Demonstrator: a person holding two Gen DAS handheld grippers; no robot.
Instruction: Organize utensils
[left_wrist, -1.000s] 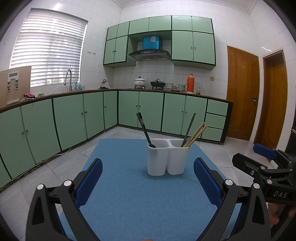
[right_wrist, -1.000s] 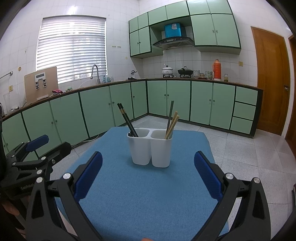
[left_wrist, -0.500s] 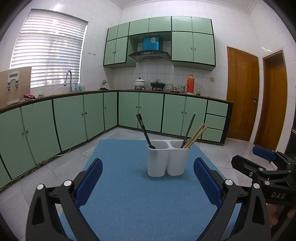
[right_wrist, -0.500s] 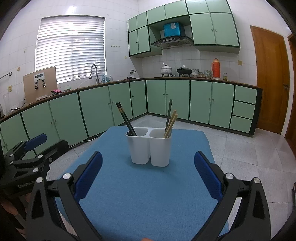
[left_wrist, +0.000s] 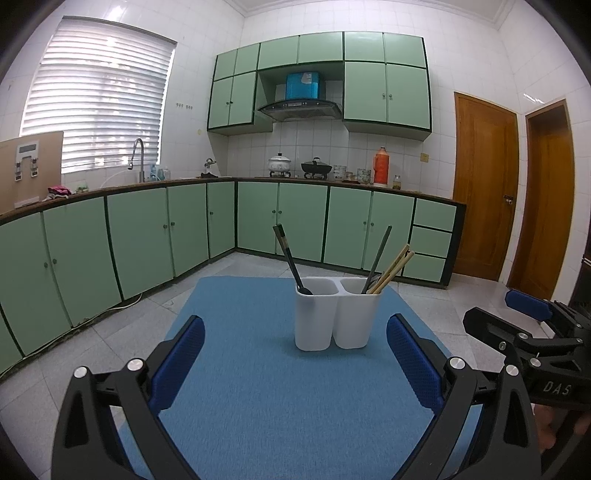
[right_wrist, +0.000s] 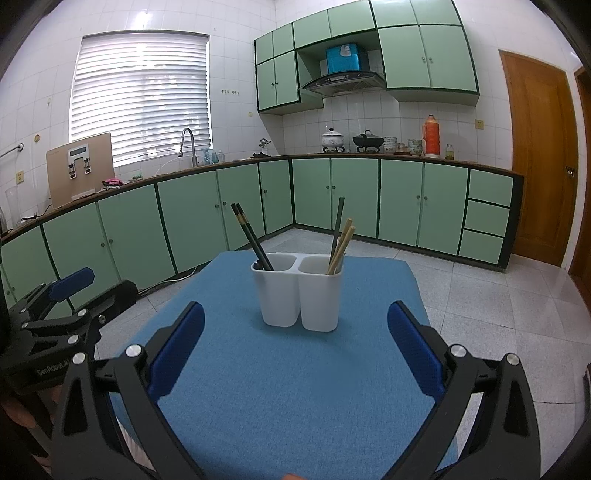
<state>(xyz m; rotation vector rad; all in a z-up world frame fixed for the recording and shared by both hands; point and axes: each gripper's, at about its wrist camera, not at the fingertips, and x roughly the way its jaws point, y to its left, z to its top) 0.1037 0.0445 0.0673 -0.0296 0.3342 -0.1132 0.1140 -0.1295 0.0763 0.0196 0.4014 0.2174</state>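
Both grippers, left (left_wrist: 295, 363) & right (right_wrist: 295, 349), hovering w/ jaws wide, empty; white holder (left_wrist: 332, 314) w/ chopsticks (left_wrist: 391, 267) sitting between on blue surface (left_wrist: 258, 406), path unobstructed.

The white holder (left_wrist: 332, 314) hides the utensils' lower ends (all of them).

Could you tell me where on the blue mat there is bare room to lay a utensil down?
The blue mat is bare between the white two-compartment holder and both open grippers, left gripper and right gripper. Strips left and right of the holder are also free. Only the holder's compartments are crowded: black chopsticks left, wooden chopsticks right.
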